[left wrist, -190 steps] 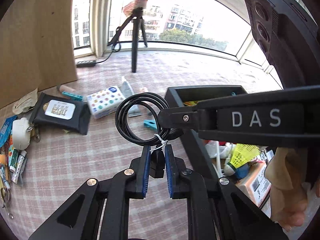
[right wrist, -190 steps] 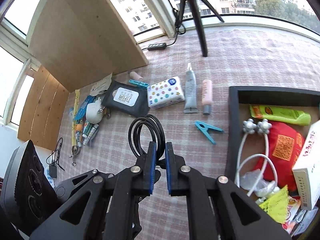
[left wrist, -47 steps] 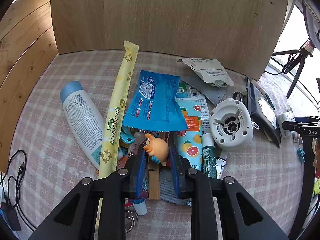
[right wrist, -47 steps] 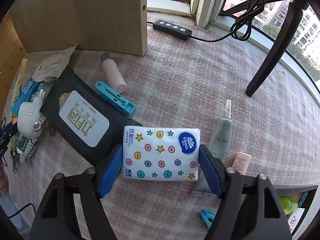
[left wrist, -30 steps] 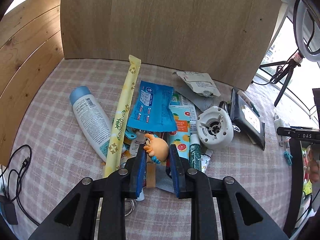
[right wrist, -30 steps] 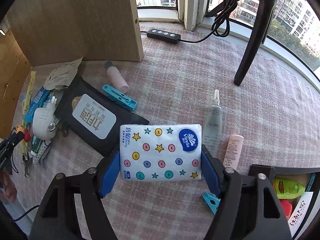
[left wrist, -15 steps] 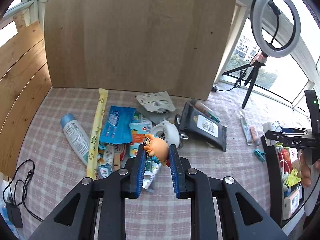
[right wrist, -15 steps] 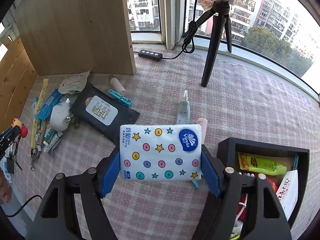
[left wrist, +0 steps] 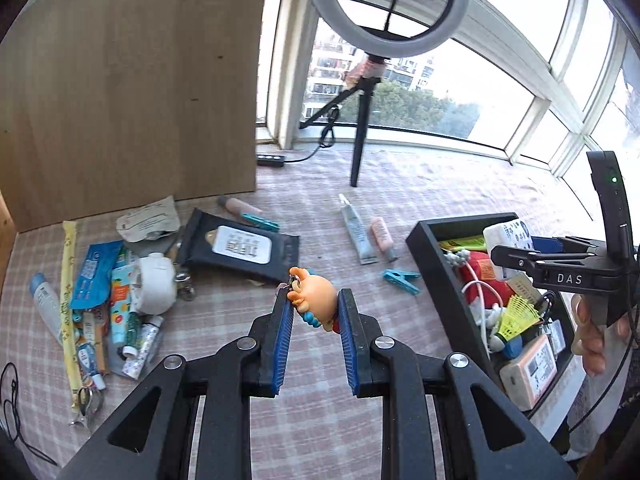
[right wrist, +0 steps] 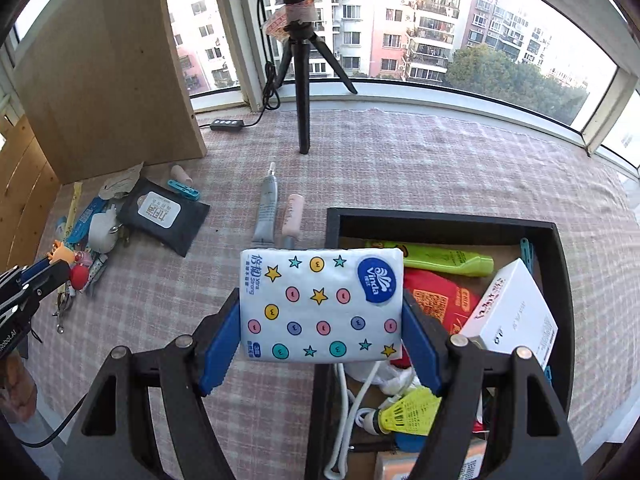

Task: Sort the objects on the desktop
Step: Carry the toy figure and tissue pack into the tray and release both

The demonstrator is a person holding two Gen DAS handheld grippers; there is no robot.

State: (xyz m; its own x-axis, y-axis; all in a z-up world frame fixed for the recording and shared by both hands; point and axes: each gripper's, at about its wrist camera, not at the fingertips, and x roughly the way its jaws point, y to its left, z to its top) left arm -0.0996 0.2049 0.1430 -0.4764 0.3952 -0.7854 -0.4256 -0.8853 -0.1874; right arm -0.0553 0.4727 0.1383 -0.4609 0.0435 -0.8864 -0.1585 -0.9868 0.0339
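Scene: a table covered in checked cloth is shown by a window, with loose clutter at one end and a black storage box at the other.
Left claw: the left claw is seen pinching a small orange figurine keychain between its blue pads, lifted clear of the table.
Right claw: the right claw is seen clamped on a tissue pack printed with stars and dots, gripped by its two short ends.
Tissue pack position: the pack is held in the air, partly over the near-left corner of the box and partly over the cloth beside it.
Keychain position: the figurine is carried over open cloth, between the black wipes pouch and the box, well short of the box rim.
Risk, tissue pack: if released here, the pack would likely catch the box wall and tip out onto the cloth, since it is not yet fully over the opening.
Risk, keychain: the rounded figurine is gripped only by its sides, so a slip or swing could be caused by a quick turn.
Risk, box contents: the box looks crowded with a white carton, a red pouch and a yellow shuttlecock, so added items could be left perched on top.
Risk, claws: both claws are judged to be heading for the same box, so they could be knocked together.
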